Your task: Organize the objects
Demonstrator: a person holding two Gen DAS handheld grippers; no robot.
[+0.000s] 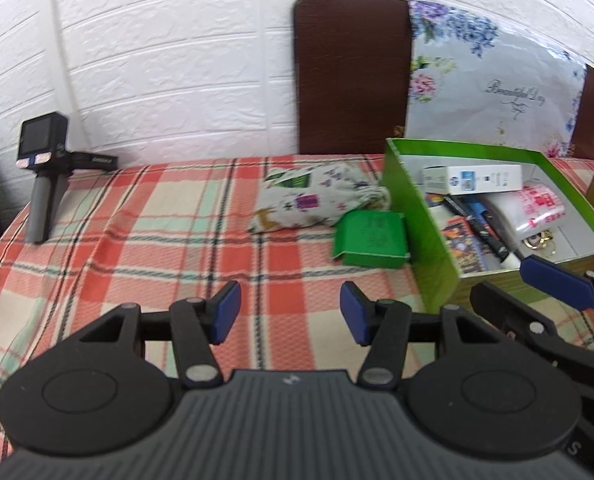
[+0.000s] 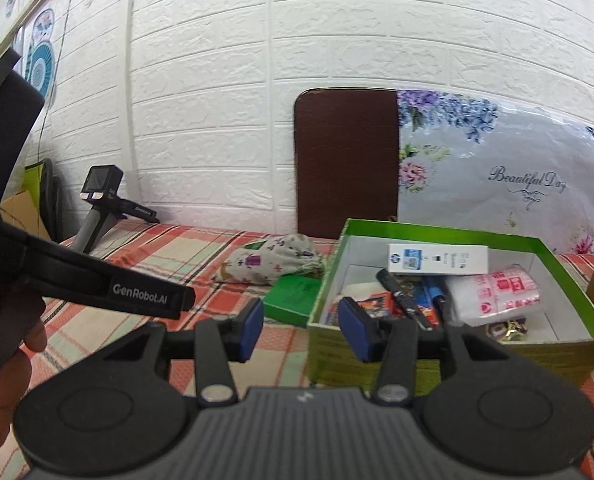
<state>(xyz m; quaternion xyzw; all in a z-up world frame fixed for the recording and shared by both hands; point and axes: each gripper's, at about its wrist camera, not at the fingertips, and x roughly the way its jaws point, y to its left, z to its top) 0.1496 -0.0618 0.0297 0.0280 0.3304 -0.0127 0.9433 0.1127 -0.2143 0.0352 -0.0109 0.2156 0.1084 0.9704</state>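
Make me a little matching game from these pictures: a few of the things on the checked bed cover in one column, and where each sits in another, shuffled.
Things:
1. white rectangular carton with blue label
2. small flat green packet
3. patterned cloth pouch
4. black handheld camera on a grey grip

Places:
A. standing at the far left, by the white wall
B. inside the open green cardboard box
C. lying just behind the green packet
D. on the cover, against the box's left wall

Pairs: 1-B, 2-D, 3-C, 4-A

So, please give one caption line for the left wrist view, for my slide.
Open left claw over plaid bedcover, facing green packet, printed pouch and filled green box.
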